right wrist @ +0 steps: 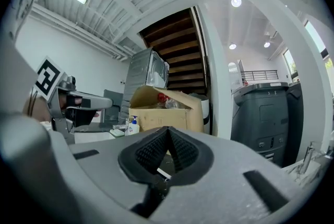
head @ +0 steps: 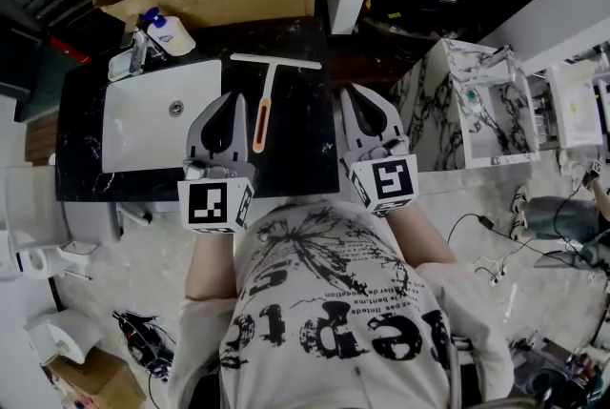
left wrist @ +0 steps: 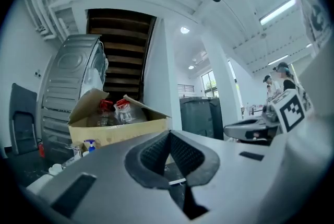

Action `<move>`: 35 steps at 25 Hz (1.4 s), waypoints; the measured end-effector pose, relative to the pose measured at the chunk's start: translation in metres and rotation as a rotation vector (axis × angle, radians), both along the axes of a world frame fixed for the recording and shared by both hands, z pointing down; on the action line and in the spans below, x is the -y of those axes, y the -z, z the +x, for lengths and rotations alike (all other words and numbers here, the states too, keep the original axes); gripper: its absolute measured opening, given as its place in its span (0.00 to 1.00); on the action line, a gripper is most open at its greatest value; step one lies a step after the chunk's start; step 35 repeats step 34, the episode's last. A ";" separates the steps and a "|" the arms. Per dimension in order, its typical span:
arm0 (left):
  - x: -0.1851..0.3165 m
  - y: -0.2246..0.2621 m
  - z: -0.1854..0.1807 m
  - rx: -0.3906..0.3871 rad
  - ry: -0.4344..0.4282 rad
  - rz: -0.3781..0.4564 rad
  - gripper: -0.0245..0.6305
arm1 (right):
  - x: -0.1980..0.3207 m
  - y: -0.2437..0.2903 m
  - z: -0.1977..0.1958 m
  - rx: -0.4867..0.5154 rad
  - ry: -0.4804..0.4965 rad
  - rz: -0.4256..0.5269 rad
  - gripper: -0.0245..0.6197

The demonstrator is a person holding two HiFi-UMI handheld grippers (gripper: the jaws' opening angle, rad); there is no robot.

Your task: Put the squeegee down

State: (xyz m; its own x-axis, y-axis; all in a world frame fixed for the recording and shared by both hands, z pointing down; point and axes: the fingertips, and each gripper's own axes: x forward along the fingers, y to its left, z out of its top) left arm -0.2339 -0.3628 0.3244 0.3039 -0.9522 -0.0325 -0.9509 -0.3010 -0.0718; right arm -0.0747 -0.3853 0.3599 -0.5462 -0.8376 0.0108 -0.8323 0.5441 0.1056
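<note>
One squeegee (head: 266, 94) on counter (head: 297, 142), left tongs (head: 228, 100) closed, empty, right tongs (head: 356, 94) closed, empty

White squeegee (head: 268, 91) with orange-slotted handle lies flat on the black countertop (head: 295, 145).

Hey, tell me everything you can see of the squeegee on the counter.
The squeegee is T-shaped: a pale straight blade bar across its far end and a pale handle with an orange strip, plastic by its look. It lies flat on the black counter, right of the white sink, handle toward the person. Nothing holds it; the left gripper beside the handle is shut and empty.
</note>
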 end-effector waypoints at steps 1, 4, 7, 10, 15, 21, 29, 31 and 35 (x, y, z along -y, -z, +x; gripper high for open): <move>-0.002 0.005 0.000 0.002 0.001 0.004 0.05 | -0.001 0.002 0.000 -0.003 0.002 0.003 0.03; -0.005 0.013 0.003 0.012 -0.004 0.001 0.05 | 0.000 0.002 0.000 -0.016 0.005 0.006 0.03; -0.005 0.005 0.006 0.037 -0.021 0.003 0.05 | -0.001 0.001 0.001 -0.020 0.004 0.009 0.02; -0.005 -0.002 0.007 0.043 -0.032 -0.003 0.05 | -0.002 0.003 0.000 -0.036 0.007 0.021 0.02; -0.006 -0.003 0.006 0.029 -0.034 -0.010 0.05 | -0.004 0.002 0.000 -0.036 0.006 0.016 0.02; -0.004 -0.012 0.004 0.027 -0.041 -0.031 0.05 | -0.003 -0.001 -0.001 -0.028 0.000 0.007 0.02; -0.005 -0.019 0.005 0.042 -0.054 -0.046 0.05 | -0.004 -0.003 0.000 -0.035 -0.012 -0.008 0.02; -0.004 -0.019 0.007 0.033 -0.058 -0.058 0.05 | -0.004 -0.003 0.000 -0.035 -0.011 -0.006 0.02; -0.003 -0.017 0.007 0.028 -0.056 -0.062 0.05 | -0.004 -0.001 -0.002 -0.036 -0.008 -0.003 0.02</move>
